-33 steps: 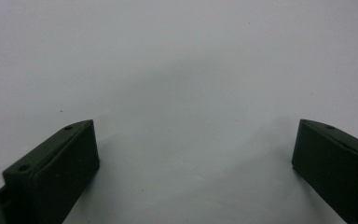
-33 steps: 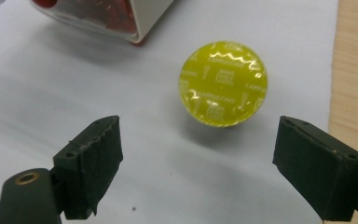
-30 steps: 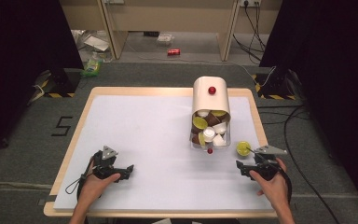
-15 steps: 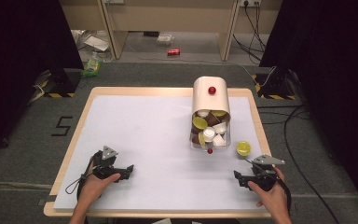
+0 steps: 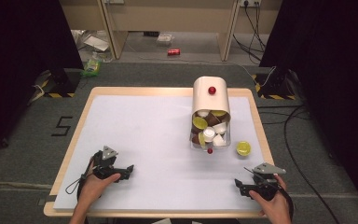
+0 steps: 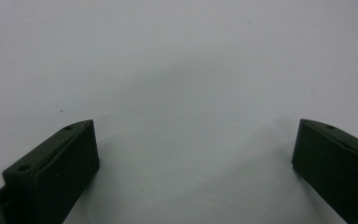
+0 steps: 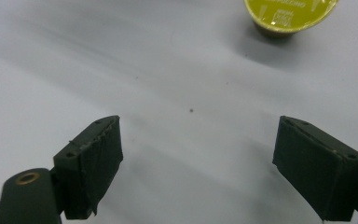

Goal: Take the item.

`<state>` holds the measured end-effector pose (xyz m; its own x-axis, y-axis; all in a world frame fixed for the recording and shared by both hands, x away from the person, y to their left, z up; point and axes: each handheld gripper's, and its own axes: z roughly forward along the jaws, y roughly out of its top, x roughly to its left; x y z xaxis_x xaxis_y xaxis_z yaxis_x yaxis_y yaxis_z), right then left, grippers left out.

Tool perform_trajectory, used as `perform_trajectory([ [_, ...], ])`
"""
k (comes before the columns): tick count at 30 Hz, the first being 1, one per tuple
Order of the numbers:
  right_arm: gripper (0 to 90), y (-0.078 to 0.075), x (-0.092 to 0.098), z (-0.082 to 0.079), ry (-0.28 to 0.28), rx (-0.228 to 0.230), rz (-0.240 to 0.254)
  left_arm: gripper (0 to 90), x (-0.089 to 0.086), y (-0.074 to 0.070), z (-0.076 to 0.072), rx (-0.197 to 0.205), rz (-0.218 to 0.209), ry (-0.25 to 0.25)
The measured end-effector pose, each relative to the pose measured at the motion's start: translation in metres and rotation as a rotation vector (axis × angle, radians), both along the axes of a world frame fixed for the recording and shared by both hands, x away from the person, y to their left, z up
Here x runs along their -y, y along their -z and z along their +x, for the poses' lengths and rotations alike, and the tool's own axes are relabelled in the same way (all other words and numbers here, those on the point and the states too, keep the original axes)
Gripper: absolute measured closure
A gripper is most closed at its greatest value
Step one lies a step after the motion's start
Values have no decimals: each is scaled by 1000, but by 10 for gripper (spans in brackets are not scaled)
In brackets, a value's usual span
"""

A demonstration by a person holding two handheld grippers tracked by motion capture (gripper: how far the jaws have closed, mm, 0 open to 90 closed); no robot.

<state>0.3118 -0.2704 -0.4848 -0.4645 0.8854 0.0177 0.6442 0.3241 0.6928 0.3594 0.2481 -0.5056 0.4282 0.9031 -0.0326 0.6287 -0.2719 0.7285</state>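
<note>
Both spread and empty – left claw (image 5: 129, 168) low at lower left of the table (image 5: 149, 135), right claw (image 5: 238, 183) at lower right. Best to reach up-frame for the loose yellow-green capsule (image 5: 243, 148) (likely next), straddling it squarely – beside the tipped capsule container (image 5: 209, 100).
</note>
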Motion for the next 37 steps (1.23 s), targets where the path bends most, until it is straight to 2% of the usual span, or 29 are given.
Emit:
perform_trajectory([
  [5,160,2,1,-7,-11,1,-13,0,0,0,0,0,1,0],
  [7,160,4,1,-10,-9,-12,-7,0,0,0,0,0,1,0],
  [15,155,6,0,-16,-18,1,-22,0,0,0,0,0,2,0],
  [37,150,7,0,-17,-18,8,-26,0,0,0,0,0,1,0],
])
